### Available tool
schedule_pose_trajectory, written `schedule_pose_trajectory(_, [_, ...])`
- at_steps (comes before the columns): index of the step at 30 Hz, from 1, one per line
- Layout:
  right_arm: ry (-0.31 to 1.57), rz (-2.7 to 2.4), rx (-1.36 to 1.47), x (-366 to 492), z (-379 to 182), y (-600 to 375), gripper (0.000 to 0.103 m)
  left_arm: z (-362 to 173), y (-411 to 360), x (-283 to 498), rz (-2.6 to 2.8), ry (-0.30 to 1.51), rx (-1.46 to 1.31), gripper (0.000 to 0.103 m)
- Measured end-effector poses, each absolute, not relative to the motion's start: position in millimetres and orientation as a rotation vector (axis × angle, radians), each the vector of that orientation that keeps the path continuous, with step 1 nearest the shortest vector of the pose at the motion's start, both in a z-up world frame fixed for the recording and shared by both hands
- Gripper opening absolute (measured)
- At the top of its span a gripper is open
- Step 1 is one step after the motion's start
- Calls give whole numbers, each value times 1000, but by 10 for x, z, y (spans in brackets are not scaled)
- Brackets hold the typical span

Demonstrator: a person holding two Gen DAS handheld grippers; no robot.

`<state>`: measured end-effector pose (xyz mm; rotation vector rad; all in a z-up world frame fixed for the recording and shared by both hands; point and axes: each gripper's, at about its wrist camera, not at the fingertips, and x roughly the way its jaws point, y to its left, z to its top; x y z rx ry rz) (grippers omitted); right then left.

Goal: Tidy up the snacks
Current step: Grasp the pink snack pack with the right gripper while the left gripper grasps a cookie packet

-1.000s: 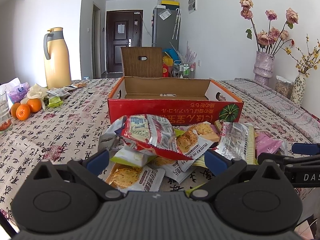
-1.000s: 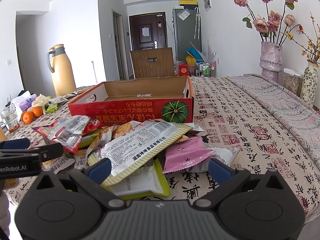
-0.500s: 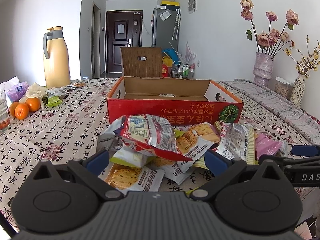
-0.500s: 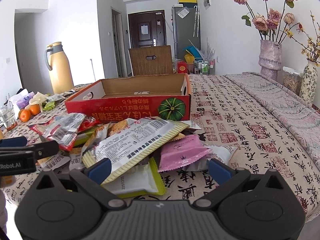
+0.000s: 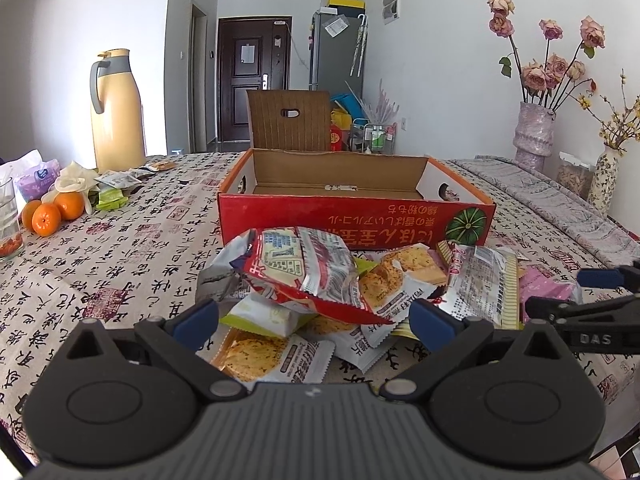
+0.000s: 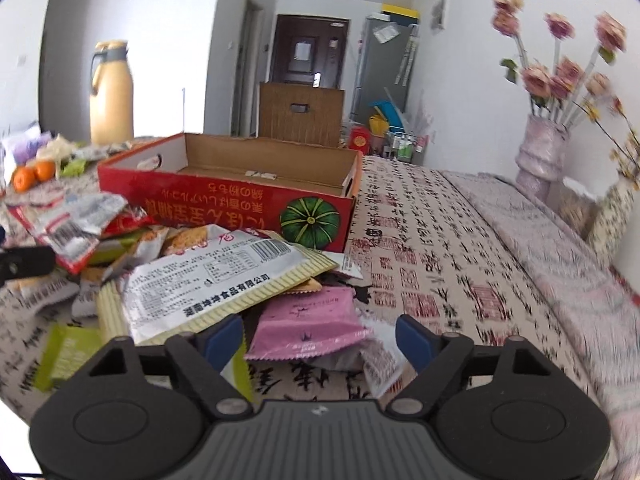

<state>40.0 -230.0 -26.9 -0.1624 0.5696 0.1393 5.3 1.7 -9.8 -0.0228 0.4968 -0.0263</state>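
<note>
A heap of snack packets lies on the patterned tablecloth in front of an open, empty red cardboard box (image 5: 356, 224) (image 6: 224, 204). My left gripper (image 5: 314, 322) is open and low over the near edge of the heap, with a red-and-silver packet (image 5: 304, 272) and a cracker packet (image 5: 272, 356) just ahead of it. My right gripper (image 6: 318, 340) is closing. A pink packet (image 6: 312, 320) lies between its jaws, and the pads stand clear of it. Left of the pink packet lies a silver packet with a yellow striped edge (image 6: 224, 280).
A yellow thermos jug (image 5: 116, 112), oranges (image 5: 52, 212) and a glass (image 5: 8, 220) stand on the table's left side. Vases of flowers (image 5: 534, 136) stand at the far right. A chair back (image 5: 288, 120) rises behind the box. A green packet (image 6: 68, 356) lies near the front left.
The right gripper's jaws have narrowed, and it has rolled and moved in over the pink packet. The left gripper has stayed put.
</note>
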Motion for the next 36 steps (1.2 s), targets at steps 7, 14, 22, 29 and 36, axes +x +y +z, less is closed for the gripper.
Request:
schedule_pose_trajectory(7, [647, 184, -215, 726, -371, -2221, 71, -99, 41, 69, -8, 499, -26, 103])
schedule_pose_trajectory(14, [668, 188, -232, 802, -454, -2190, 67, -125, 79, 108, 3, 511, -31, 103])
schedule_pose_trajectory(22, [587, 139, -178, 677, -314, -2317, 65, -156, 110, 135, 17, 532, -30, 103])
schedule_pose_trajectory(29, [550, 113, -69, 651, -169, -2490, 14, -198, 146, 135, 25, 560, -34, 103])
schedule_pose_trajectory(36, [580, 131, -73, 566, -262, -2476, 57, -231, 184, 153, 39, 579, -40, 103])
